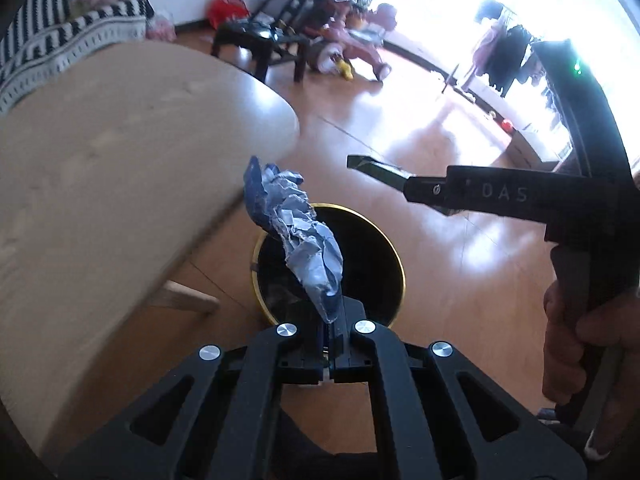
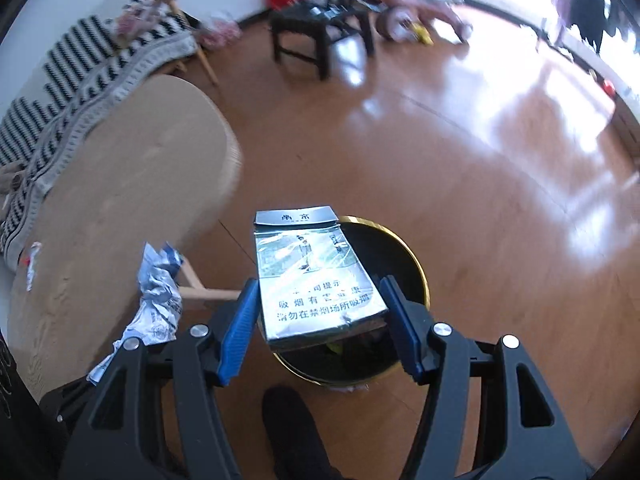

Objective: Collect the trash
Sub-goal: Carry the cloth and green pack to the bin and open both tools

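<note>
My left gripper is shut on a crumpled blue-and-white wrapper, which sticks up over a black bin with a gold rim on the floor. The same wrapper shows at the left of the right wrist view. My right gripper is shut on a silver cigarette pack with printed text, its blue pads against the pack's sides. The pack hangs over the bin, which holds some dark trash. In the left wrist view the right gripper's finger reaches in from the right, held by a hand.
A light wooden round table stands just left of the bin, its leg close to the rim. A scrap of paper lies on the table. A striped sofa, a black stool and toys sit farther back on the wooden floor.
</note>
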`<state>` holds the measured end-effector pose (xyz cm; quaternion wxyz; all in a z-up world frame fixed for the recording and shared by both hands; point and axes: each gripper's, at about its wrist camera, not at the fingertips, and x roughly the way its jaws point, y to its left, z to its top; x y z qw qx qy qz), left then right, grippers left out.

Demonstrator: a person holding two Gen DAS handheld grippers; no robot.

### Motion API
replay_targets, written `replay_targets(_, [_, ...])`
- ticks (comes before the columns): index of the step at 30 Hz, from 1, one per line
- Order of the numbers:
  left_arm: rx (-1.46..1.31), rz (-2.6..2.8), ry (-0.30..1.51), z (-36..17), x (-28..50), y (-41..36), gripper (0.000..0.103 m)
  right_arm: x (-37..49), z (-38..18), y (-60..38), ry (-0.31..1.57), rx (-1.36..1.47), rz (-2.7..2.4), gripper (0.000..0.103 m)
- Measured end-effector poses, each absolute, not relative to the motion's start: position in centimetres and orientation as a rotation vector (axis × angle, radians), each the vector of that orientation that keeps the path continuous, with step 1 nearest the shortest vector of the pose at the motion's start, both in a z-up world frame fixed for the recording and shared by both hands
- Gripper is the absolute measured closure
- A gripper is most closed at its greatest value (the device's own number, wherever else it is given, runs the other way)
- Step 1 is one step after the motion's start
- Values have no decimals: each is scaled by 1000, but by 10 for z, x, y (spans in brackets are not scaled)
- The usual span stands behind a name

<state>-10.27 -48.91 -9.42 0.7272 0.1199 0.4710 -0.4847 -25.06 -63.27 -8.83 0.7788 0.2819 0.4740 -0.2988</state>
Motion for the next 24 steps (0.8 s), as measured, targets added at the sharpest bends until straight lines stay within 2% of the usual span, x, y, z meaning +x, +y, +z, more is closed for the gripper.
replay_targets(4, [280, -1072, 1076, -110, -105, -506, 103, -254, -106, -643, 1075, 645, -656, 43])
replay_targets(10, [304, -1080, 1110, -126, -110, -520, 103, -257, -105, -645, 1075, 654, -669, 42])
replay_targets(21, [279, -1114, 1127, -127, -106, -535, 102, -250, -102, -647, 1069, 677, -694, 41])
replay_targets(23, [273, -1122, 1122, -127, -106, -535, 102, -252, -101, -651, 1056, 689, -710, 26])
replay_targets(24, [271, -1130, 1126, -127, -106, -535, 101, -252, -99, -651, 1046, 690, -716, 24])
